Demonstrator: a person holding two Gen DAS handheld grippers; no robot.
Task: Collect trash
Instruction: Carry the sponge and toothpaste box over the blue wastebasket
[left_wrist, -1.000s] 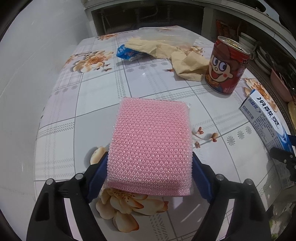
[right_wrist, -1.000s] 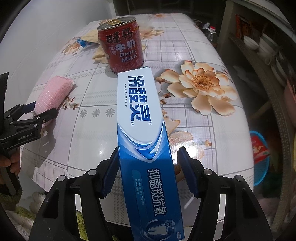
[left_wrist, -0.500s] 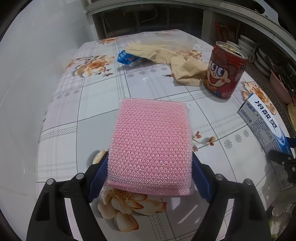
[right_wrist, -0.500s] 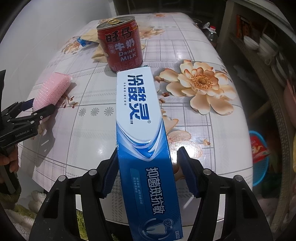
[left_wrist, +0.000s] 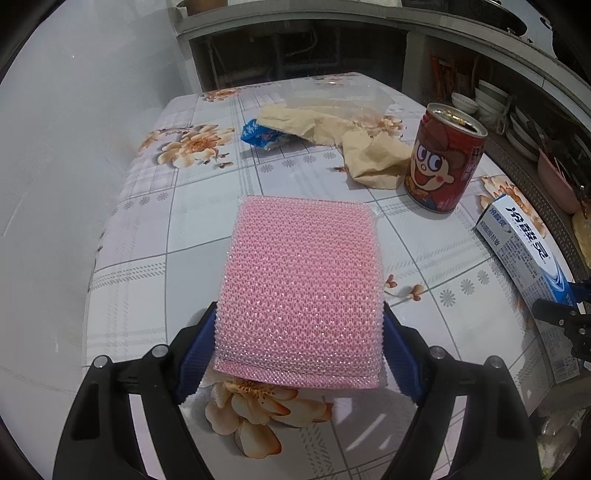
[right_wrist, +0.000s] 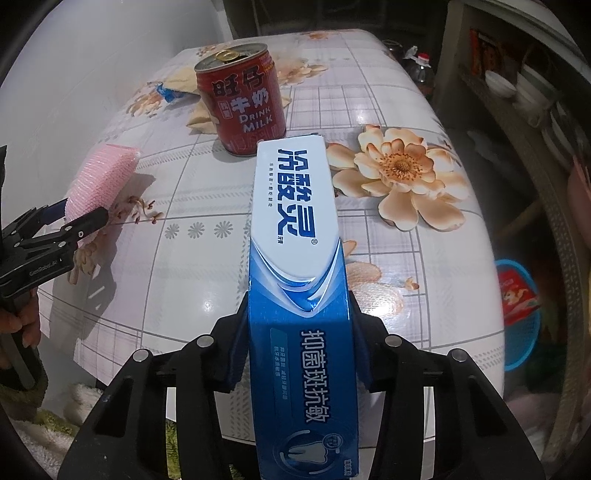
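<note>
A pink mesh sponge (left_wrist: 301, 273) sits between the blue pads of my left gripper (left_wrist: 299, 314), which presses on both its sides. In the right wrist view the sponge (right_wrist: 101, 173) tilts with its near end off the table, in the left gripper (right_wrist: 74, 218). My right gripper (right_wrist: 299, 306) has its jaws closing on a blue and white toothpaste box (right_wrist: 295, 206), and both pads touch its long sides. The box (left_wrist: 524, 243) lies at the table's right edge. A red milk drink can (right_wrist: 240, 107) stands upright just beyond the box.
Crumpled tan paper (left_wrist: 365, 147), a blue wrapper (left_wrist: 258, 134) and a clear plastic bag (left_wrist: 332, 96) lie at the far end of the flowered table (left_wrist: 147, 277). A blue basket (right_wrist: 517, 314) stands on the floor to the right. Shelves with bowls (left_wrist: 491, 99) line the right side.
The right gripper's jaws have come in from a gap on each side until the pads meet the toothpaste box. The left gripper and the sponge have barely shifted.
</note>
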